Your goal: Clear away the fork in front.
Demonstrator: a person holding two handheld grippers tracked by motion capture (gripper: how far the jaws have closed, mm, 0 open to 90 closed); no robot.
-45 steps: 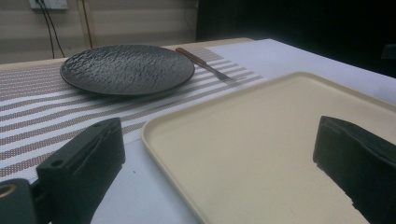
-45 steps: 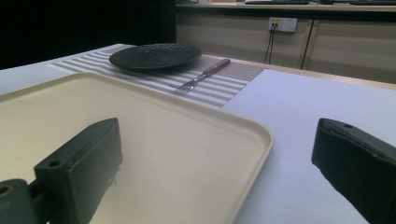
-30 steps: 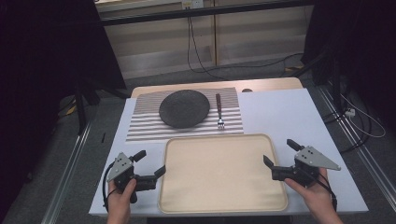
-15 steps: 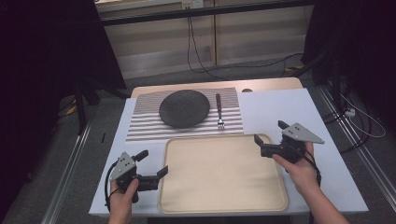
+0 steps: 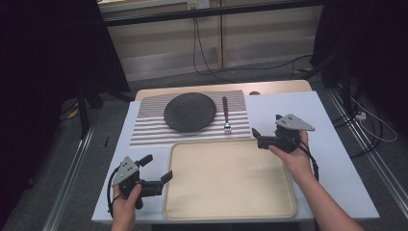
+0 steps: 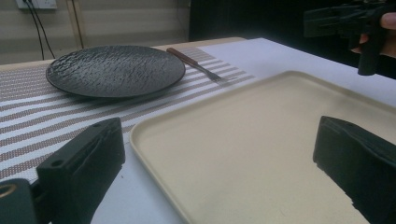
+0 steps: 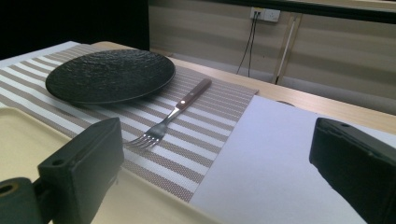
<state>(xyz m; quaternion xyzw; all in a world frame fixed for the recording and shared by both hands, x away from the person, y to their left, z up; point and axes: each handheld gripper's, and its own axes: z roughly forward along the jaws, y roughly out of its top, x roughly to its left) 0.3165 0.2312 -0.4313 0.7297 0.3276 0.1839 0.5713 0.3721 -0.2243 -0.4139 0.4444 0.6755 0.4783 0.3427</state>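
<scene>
Your right gripper (image 5: 263,138) hangs just past the tray's (image 5: 230,212) far right corner, jaws spread wide with nothing between them. The fork (image 7: 173,113) is the thing it is aimed at: seen along the right gripper's jaws, it lies ahead and a little to the left of the gap, closer to the left finger (image 7: 83,161) than to the right one. Its long axis runs away from the fingers, tines nearest you and the brown wooden handle pointing off toward the far edge of the striped placemat (image 5: 149,129). The fork rests flat on the mat, just beside the dark plate (image 5: 190,111) but apart from it.

Your left gripper (image 5: 158,170) is well apart from the fork, low at the tray's near left edge, jaws also spread and empty. So the right hand is clearly the nearer one.

No brand, label or writing can be read on anything here.
</scene>
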